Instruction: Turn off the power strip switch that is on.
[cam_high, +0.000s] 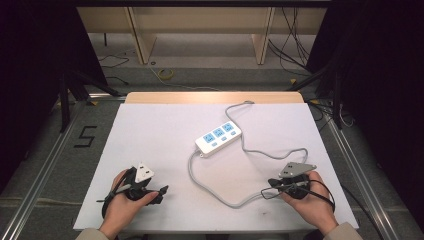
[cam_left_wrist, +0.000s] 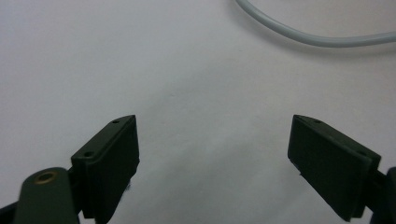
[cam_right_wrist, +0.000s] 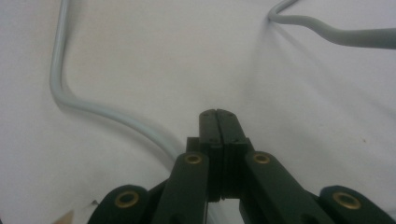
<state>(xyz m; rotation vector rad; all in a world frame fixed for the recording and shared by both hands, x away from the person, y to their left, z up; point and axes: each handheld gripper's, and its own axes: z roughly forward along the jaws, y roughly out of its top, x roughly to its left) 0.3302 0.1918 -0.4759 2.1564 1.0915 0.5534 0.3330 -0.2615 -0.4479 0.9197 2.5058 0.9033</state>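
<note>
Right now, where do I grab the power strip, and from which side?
Grip the power strip across its narrow width near the middle, coming from above. It lies flat and slanted on the table, so turn the tongs square to its long sides. The cord leaves its near-left end; stay clear of that.

The grey cable (cam_right_wrist: 93, 109) passes under the right gripper (cam_right_wrist: 218, 114) in the right gripper view, so its near part is hidden. In the high view, the power strip (cam_high: 218, 136) sockets are too small to tell their type.
</note>
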